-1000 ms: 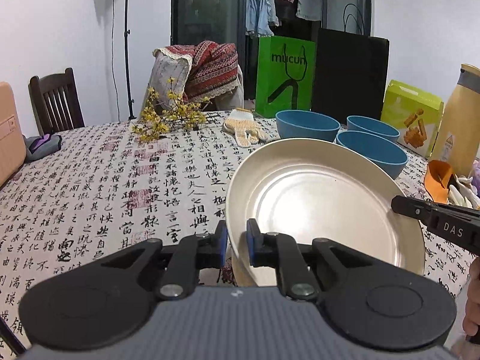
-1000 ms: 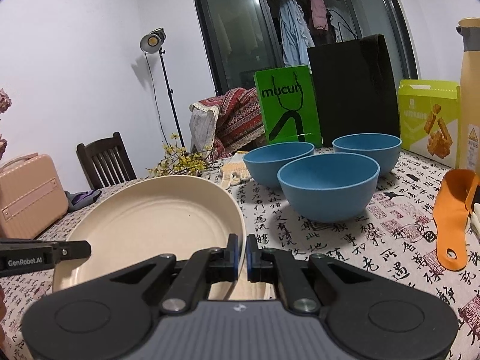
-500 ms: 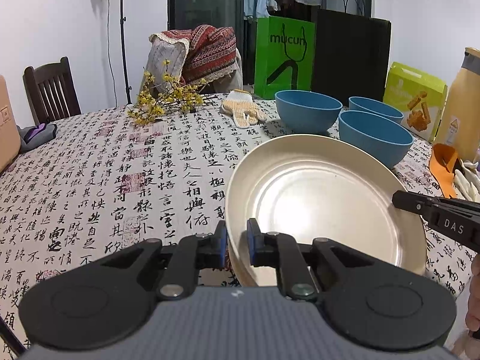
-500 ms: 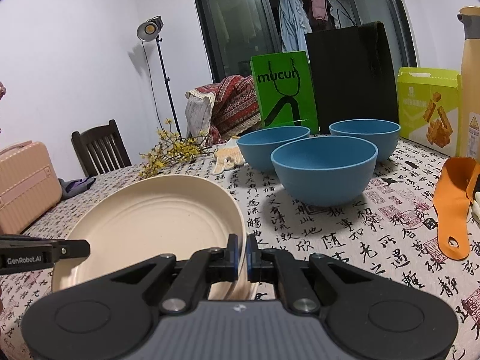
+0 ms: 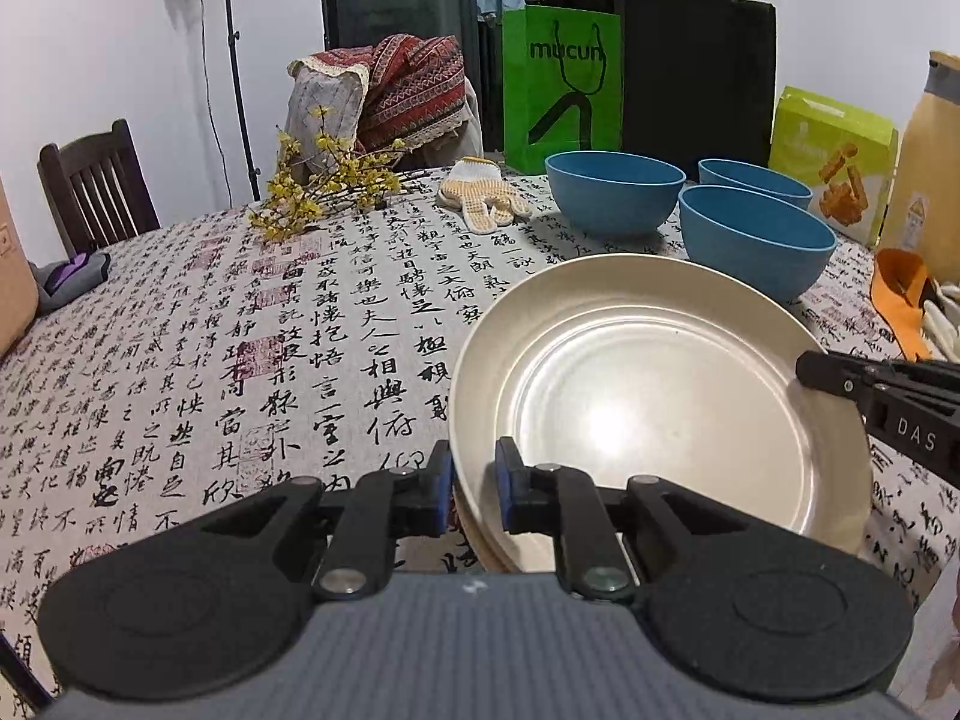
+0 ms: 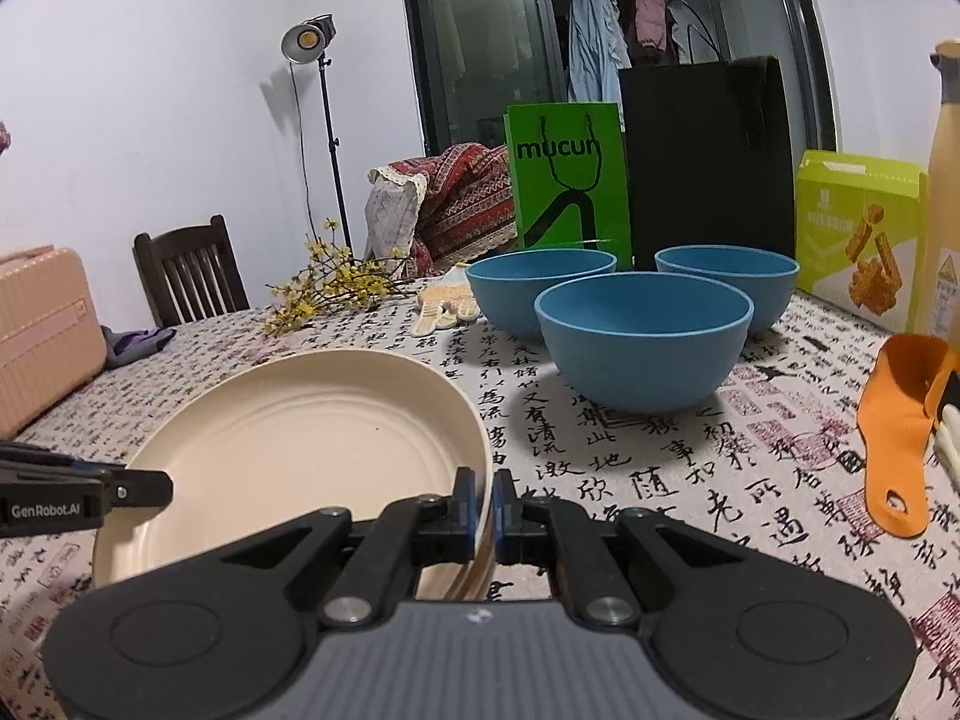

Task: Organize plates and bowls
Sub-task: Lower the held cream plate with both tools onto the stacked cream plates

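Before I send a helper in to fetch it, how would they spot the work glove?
Find the green paper bag at the table's far edge. Just in front, left of the blue bowls, lies the glove: the only white knitted thing there, with yellow dots.

The cream plate (image 5: 660, 414), gripped at opposite rims by the left gripper (image 5: 471, 489) and the right gripper (image 6: 485, 507), now sits lower and flatter over the tablecloth (image 5: 240, 330) than a second ago, with more of the table showing beyond it.
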The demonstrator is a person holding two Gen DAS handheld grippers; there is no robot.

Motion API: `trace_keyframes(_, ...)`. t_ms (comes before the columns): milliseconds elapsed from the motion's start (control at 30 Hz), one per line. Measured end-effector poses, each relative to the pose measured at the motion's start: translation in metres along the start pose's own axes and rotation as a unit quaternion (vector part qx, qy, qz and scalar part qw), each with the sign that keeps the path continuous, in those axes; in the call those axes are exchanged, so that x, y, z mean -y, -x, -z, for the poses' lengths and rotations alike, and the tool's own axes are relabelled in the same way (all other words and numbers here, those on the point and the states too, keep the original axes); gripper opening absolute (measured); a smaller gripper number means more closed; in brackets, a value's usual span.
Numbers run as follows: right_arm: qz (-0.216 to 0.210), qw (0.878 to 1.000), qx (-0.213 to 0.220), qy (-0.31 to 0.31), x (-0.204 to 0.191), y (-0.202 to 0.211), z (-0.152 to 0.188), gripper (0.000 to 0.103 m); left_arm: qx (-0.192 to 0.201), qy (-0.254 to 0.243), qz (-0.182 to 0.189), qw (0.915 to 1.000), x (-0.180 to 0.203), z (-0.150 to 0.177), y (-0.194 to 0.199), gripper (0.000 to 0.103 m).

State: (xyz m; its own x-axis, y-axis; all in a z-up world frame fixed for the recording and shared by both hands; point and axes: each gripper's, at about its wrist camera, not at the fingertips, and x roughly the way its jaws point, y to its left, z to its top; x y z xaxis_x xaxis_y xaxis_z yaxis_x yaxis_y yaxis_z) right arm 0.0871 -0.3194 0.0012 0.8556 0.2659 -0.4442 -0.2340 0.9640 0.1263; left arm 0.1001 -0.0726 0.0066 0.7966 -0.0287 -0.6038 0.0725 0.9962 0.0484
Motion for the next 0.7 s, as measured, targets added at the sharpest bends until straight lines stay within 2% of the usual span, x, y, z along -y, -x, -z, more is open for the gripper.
trace_keyframes(333, 0.004, 1.000, 0.007, 0.012, 0.002, -0.001, 0.001, 0.007, -0.007, -0.004, -0.007, 0.9999, 0.002, 0.001, -0.004, 0.014)
trace_keyframes(500, -0.019, 1.000, 0.017, -0.010, 0.010, 0.003, -0.001, 0.010, -0.002, 0.013, -0.003, 0.9999, -0.004, -0.001, -0.002, 0.016)
trace_keyframes(533, -0.021, 0.999, 0.020, -0.012, 0.011, 0.004, -0.001, 0.010, 0.001, 0.018, -0.003, 0.9998, -0.007, -0.002, 0.000, 0.021)
trace_keyframes(633, -0.034, 0.999, 0.030, -0.018, 0.015, 0.008, -0.003, 0.011, 0.018, 0.030, -0.004, 0.9994, -0.013, -0.003, 0.006, 0.049)
trace_keyframes(700, -0.046, 0.998, 0.035, -0.026, 0.019, 0.012, -0.003, 0.019, 0.035, 0.035, -0.005, 0.9987, -0.017, -0.002, 0.013, 0.055)
